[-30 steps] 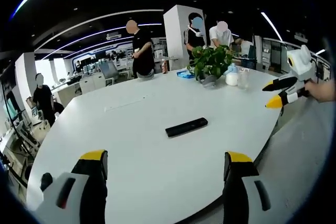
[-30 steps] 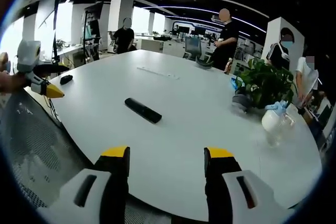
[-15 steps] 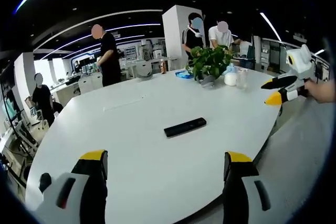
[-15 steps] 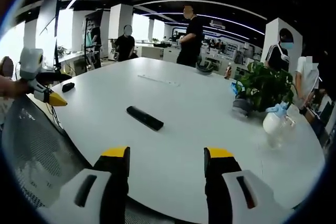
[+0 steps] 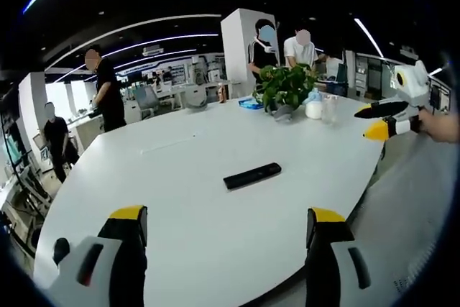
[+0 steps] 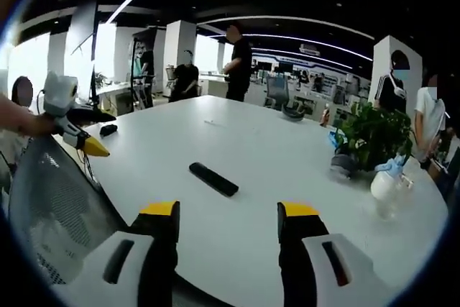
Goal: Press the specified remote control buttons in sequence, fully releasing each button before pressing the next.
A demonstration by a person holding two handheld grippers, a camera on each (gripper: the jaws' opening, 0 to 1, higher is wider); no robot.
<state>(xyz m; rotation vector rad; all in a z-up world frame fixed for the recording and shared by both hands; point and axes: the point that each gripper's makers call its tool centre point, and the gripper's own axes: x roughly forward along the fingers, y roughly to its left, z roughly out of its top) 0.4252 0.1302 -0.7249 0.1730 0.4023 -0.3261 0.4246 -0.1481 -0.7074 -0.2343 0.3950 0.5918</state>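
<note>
Nearest in the left gripper view, the left claw (image 5: 226,222) stands with its jaws spread wide and nothing between them. In the right gripper view the right claw (image 6: 228,215) is likewise spread and empty. Both hang over the near edge of the white desk (image 5: 187,177).

Beyond the jaws, the remote control (image 5: 251,175) lies flat on the desk, well apart from either claw and touched by neither. In the right gripper view the remote control (image 6: 213,179) sits ahead of the jaws, slightly to the left of the gap. Its buttons are too small to make out, so no pressed state can be confirmed.

Judgement: the sequence appears not yet begun; all presses remain, and one claw must first close the gap to the remote.

Farther off on the desk stand a potted plant (image 5: 287,85) and a white bottle (image 5: 317,108). Beyond the desk, several people (image 5: 104,95) stand in an open office.
</note>
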